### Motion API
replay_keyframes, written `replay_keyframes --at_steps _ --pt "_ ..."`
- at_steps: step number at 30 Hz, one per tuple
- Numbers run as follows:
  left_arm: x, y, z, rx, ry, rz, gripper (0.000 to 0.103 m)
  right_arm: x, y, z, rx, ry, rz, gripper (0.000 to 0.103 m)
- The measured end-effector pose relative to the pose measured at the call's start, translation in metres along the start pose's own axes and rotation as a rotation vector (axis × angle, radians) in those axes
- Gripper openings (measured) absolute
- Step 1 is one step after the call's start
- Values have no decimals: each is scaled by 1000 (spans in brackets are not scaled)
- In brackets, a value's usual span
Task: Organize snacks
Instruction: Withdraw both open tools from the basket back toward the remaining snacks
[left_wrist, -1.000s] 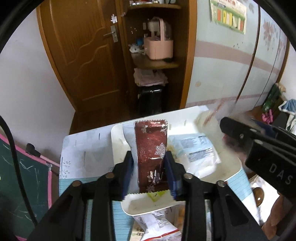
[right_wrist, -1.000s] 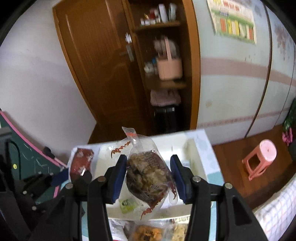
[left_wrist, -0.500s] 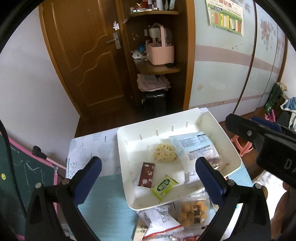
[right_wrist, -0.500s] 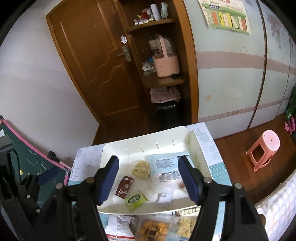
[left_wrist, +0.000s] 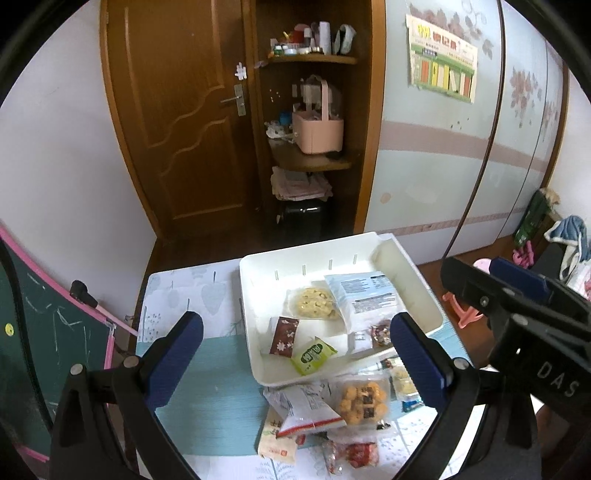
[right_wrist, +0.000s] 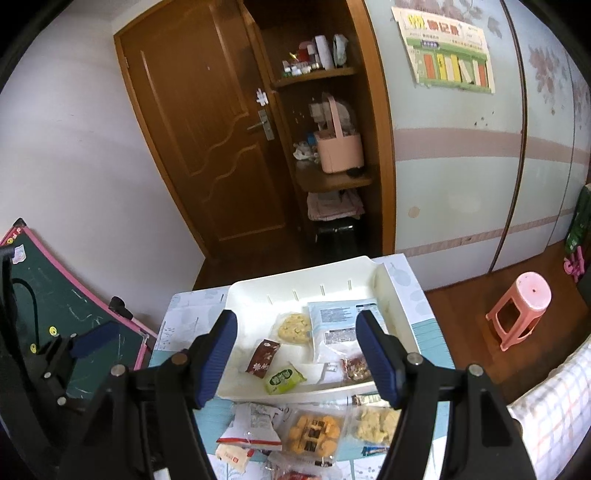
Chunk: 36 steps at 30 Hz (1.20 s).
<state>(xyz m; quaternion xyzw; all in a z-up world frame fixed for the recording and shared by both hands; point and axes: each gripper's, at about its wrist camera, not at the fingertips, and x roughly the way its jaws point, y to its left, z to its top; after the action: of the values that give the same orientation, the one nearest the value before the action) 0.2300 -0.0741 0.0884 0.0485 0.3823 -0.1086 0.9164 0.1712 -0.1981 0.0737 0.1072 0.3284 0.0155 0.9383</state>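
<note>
Between picks. Left gripper (left_wrist: 295, 354) and right gripper (right_wrist: 297, 356) both wide apart, empty, above white plastic tray (left_wrist: 258, 365) holding 5 snack packets. Next: descend on clear packet of orange biscuits (left_wrist: 364, 402) lying just outside tray.

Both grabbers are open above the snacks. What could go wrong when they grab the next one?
The loose packets in front of the white tray overlap, so closing on one could pinch or drag its neighbour. The left gripper and right gripper hang close together and might bump. The tray's near edge sits on some packets, so tugging those may tip it.
</note>
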Motion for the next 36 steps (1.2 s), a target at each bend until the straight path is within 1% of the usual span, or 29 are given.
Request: replay_keyframes --at_steps 5,11,16,18,23,29,32,36 --pt "-35 7 -12 -7 -33 -6 101 -27 8 -9 -10 -23 15 67" --pt "-70 11 -37 10 -72 -14 101 -63 14 -26 -26 -65 25 68" --pt "-84 11 -61 16 -82 -37 101 -85 15 -43 -41 -107 6 75" --pt "-89 10 -72 18 -92 -33 101 -91 15 -53 -53 -118 -2 76" --pt "-92 6 -94 36 -102 -44 101 -95 16 -70 -82 -121 -25 77" --pt "-85 -3 -116 90 -104 -19 101 -92 15 -92 -101 -115 -26 77" --pt "-76 -6 -127 109 -81 -17 101 -86 12 -104 -105 -106 -26 77" --pt "-61 -6 -138 124 -49 -6 101 -74 4 -117 -92 -71 -32 77"
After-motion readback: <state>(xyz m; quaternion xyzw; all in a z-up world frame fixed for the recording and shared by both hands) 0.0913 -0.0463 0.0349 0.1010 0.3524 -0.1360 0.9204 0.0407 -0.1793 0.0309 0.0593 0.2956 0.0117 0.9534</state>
